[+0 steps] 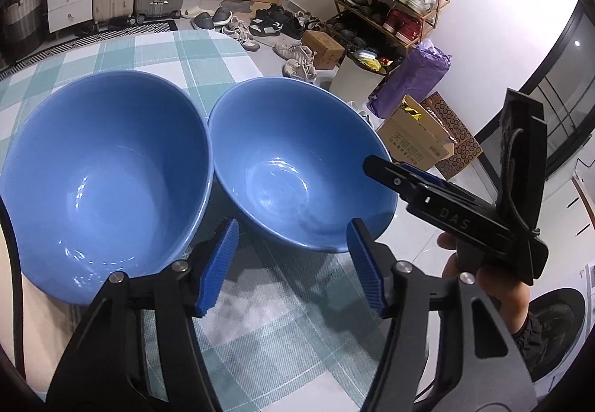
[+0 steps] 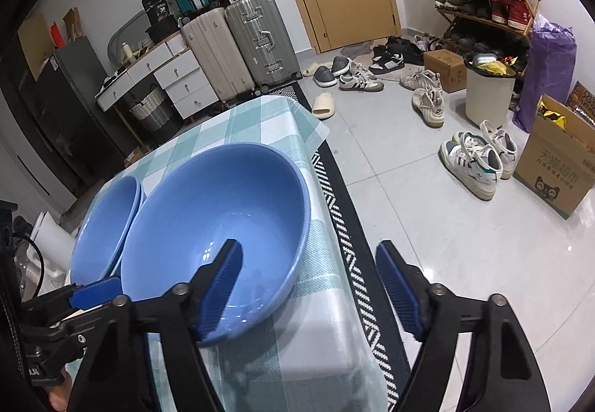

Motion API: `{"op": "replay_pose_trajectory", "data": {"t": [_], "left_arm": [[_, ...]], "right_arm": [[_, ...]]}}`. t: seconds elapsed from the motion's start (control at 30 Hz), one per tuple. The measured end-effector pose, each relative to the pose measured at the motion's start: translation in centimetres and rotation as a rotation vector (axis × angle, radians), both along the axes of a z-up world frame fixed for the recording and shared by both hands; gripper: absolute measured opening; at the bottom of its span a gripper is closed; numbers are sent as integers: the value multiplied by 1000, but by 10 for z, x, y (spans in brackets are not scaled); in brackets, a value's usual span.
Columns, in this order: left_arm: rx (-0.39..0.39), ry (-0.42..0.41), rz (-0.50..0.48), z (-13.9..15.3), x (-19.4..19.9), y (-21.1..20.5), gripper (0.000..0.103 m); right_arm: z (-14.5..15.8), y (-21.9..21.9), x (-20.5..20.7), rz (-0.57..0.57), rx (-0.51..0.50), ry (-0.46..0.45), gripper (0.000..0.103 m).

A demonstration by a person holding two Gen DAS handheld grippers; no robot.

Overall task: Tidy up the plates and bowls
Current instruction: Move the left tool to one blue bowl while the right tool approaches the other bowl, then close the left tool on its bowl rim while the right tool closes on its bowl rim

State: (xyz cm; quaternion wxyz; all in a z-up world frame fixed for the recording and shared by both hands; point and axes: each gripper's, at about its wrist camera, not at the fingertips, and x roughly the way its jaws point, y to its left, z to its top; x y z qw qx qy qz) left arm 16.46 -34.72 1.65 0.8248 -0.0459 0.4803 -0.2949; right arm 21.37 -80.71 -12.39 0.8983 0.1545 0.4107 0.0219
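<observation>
Left wrist view: two blue bowls [image 1: 100, 181] [image 1: 301, 166] are seen side by side, rims nearly touching, on the checked tablecloth [image 1: 178, 51]. The left gripper [image 1: 292, 256] is held half open before the right-hand bowl, gripping nothing. The right gripper [image 2: 308, 285] is spread wide across that bowl's near rim, pads not pressing.
</observation>
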Motion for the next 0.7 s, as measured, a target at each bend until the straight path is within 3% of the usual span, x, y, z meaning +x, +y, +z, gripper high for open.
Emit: {"op": "replay_pose_trajectory", "data": {"t": [0.07, 0.53, 0.7], "left_arm": [[-2, 0, 6, 0, 0, 0, 52], [-13, 2, 18, -5, 7, 2, 32], [-8, -11, 14, -6, 7, 2, 31]], "right_arm": [[0, 3, 3, 5, 0, -4, 72], [2, 14, 12, -1, -38, -28, 30], [2, 14, 10, -12, -65, -30, 22]]}}
